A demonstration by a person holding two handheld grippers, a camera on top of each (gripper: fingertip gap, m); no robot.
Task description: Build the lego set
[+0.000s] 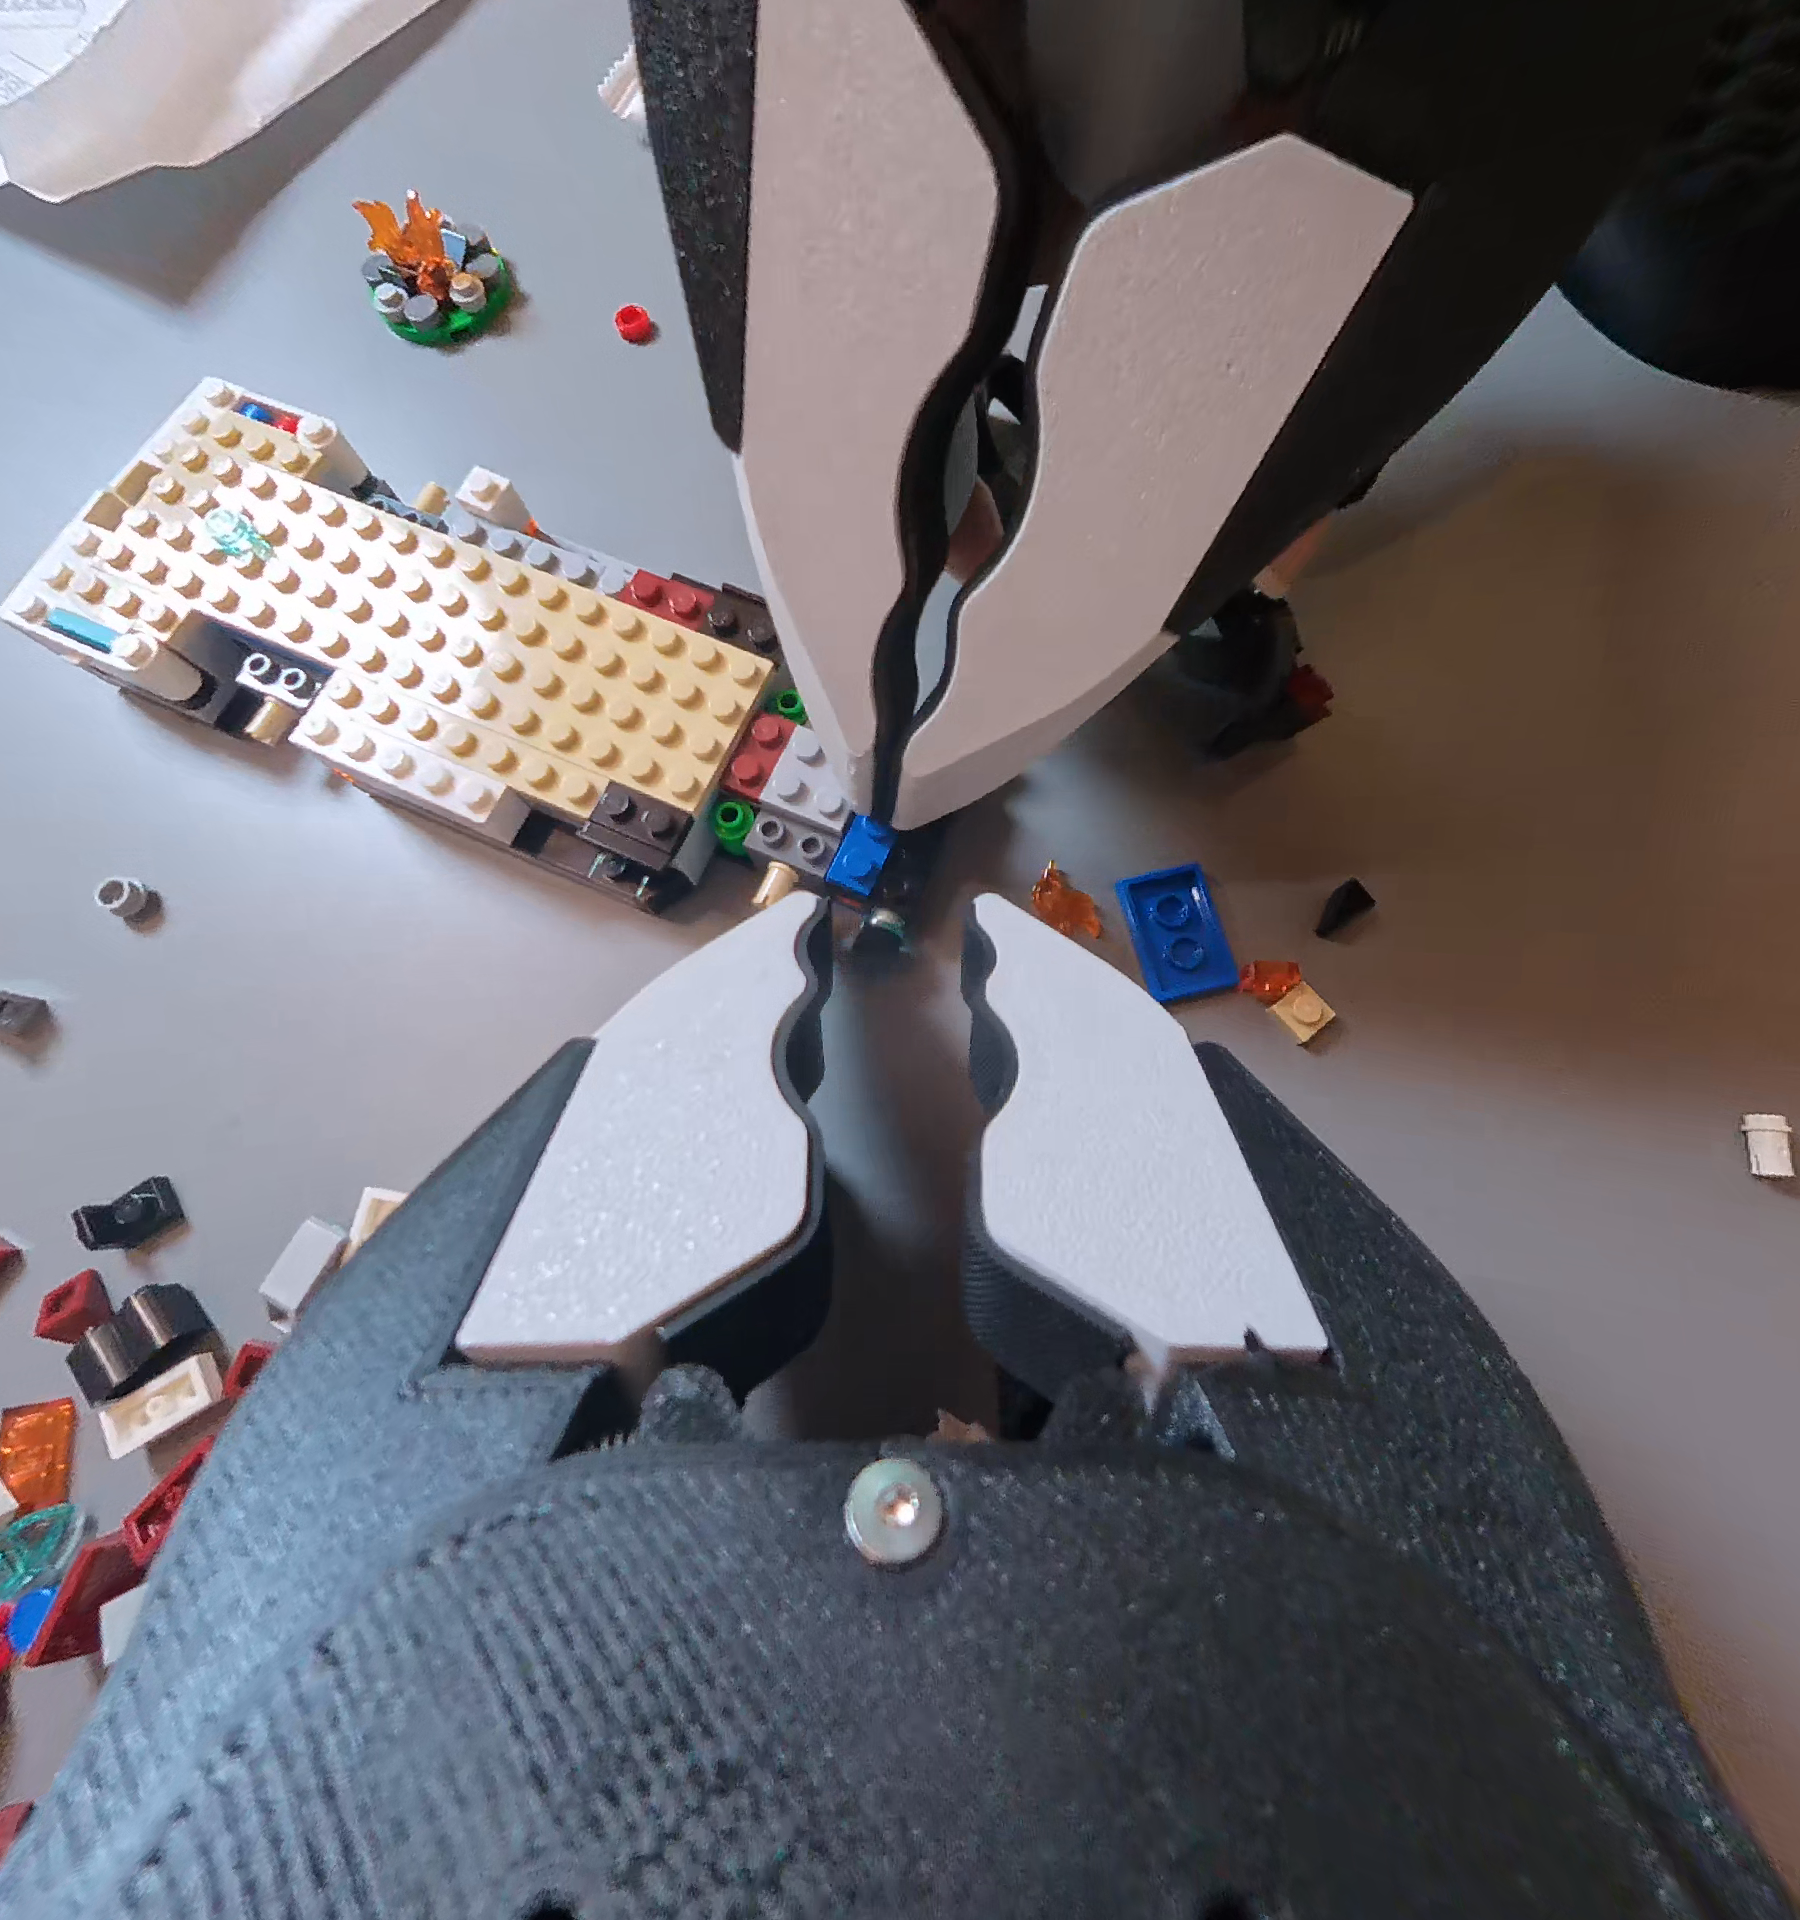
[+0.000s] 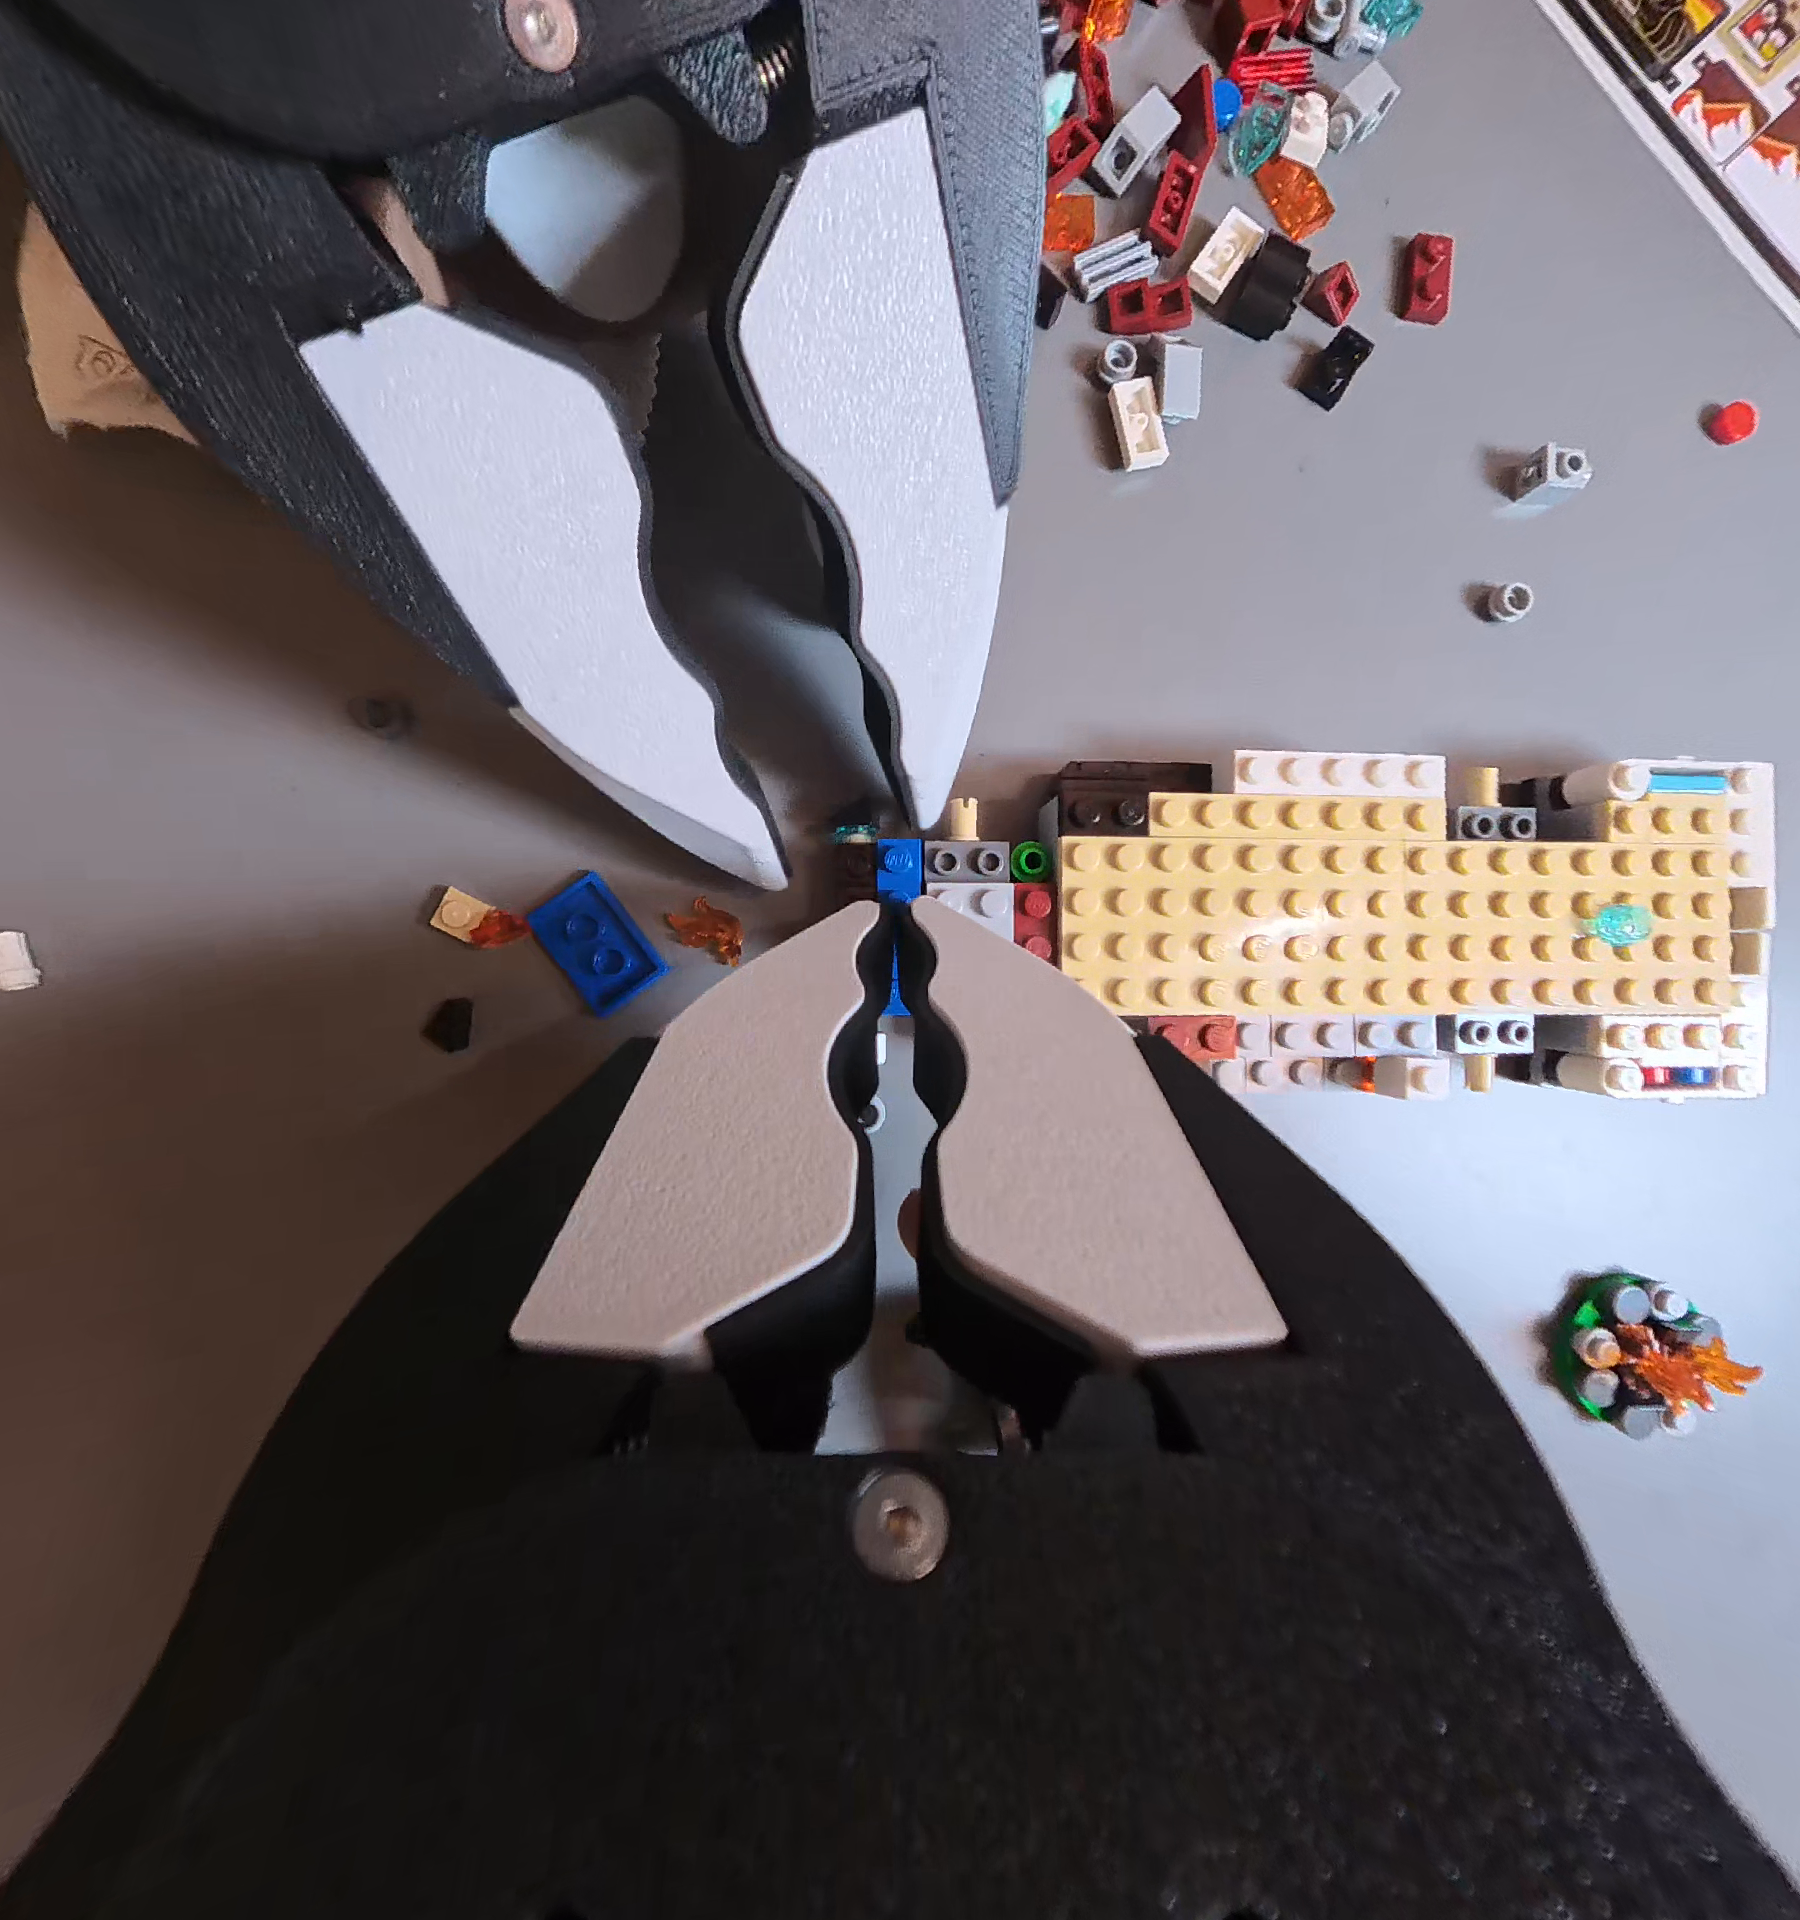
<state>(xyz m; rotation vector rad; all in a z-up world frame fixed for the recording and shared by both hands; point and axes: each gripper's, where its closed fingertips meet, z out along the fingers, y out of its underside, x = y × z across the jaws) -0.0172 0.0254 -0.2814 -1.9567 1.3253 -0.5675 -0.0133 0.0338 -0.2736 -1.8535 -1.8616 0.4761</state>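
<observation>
Loose brick pile (image 1: pixel 34 1455) cut off by frame edge; printed sheet (image 2: pixel 1748 135) too

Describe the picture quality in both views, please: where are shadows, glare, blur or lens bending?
Left wrist view: sharp at the centre; the red brick pile at the edge looks stretched and soft; dark shadow lies on the table right of the jaws. Right wrist view: glare on the tan plate; the table edges bend; shadow darkens the left side.
</observation>
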